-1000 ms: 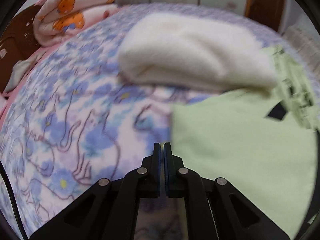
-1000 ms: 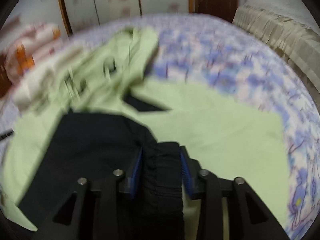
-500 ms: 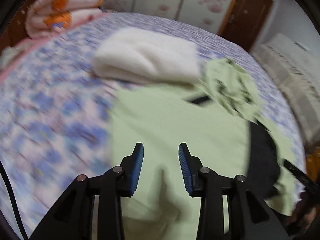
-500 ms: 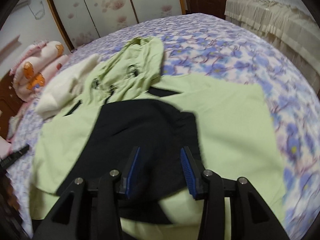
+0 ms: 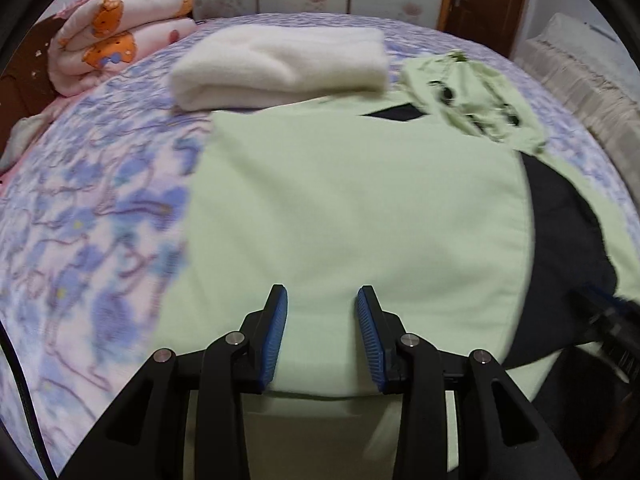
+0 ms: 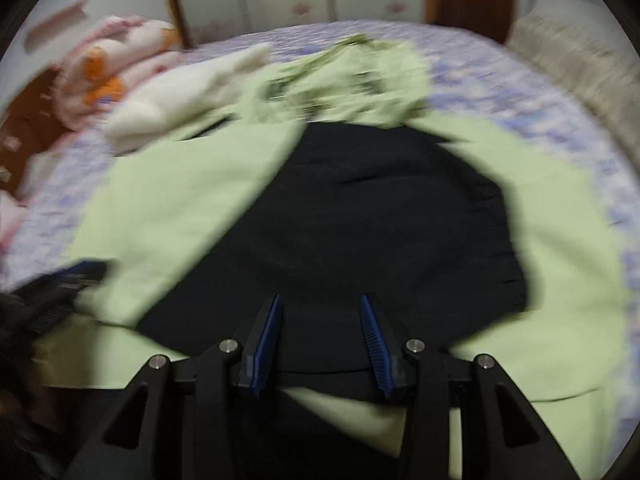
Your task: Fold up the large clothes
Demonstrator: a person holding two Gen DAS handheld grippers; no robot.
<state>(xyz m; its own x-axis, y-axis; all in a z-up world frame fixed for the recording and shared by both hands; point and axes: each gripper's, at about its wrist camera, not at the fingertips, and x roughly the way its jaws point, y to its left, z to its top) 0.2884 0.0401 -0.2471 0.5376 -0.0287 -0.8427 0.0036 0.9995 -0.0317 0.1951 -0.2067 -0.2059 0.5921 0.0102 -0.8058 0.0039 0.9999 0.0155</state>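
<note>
Left half of the bedspread [image 5: 100,220] lies bare: free passage. A folded white blanket [image 5: 280,62] blocks the far edge of the green jacket [image 5: 352,208]. Rolled pink bedding [image 5: 116,36] occupies the far left corner.

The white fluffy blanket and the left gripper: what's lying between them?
The light green garment fills that stretch, spread flat on the bed from the left gripper up to the white blanket. The left wrist view shows it.
</note>
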